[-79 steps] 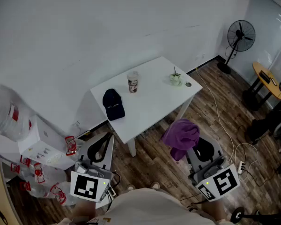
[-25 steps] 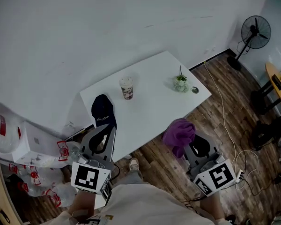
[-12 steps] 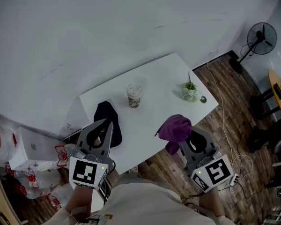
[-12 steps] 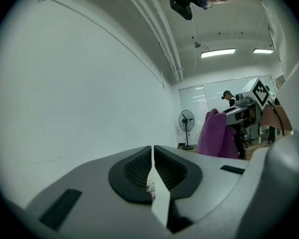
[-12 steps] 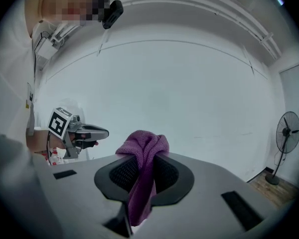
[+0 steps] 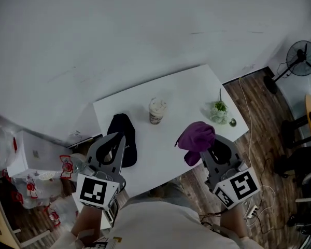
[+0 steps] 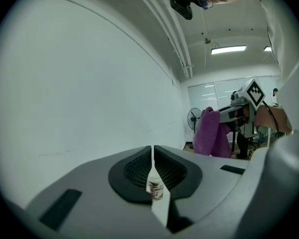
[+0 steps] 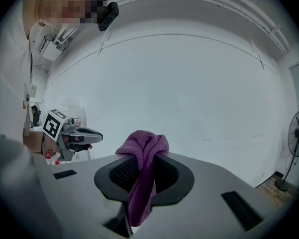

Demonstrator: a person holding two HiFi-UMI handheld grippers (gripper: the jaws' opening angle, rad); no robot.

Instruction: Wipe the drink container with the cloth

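The drink container (image 6: 157, 110), a lidded paper cup, stands upright near the middle of the white table (image 6: 186, 90). My right gripper (image 6: 207, 144) is shut on a purple cloth (image 6: 196, 139), which bunches above the table's front right part. The same cloth (image 8: 142, 176) hangs between the jaws in the right gripper view. My left gripper (image 6: 119, 138) is shut with nothing in it, over the table's front left edge. Through the thin slit between its jaws the cup (image 7: 155, 188) shows far ahead.
A dark cap (image 6: 122, 139) lies on the table's left part, partly under my left gripper. A small potted plant (image 6: 218, 111) stands at the right end. A standing fan (image 6: 302, 57) is at the far right; boxes and bags (image 6: 26, 165) crowd the floor at left.
The person has stepped closer to the table. Both grippers now hang over its front edge, and the cloth has come over the tabletop. Neither gripper's jaws changed.
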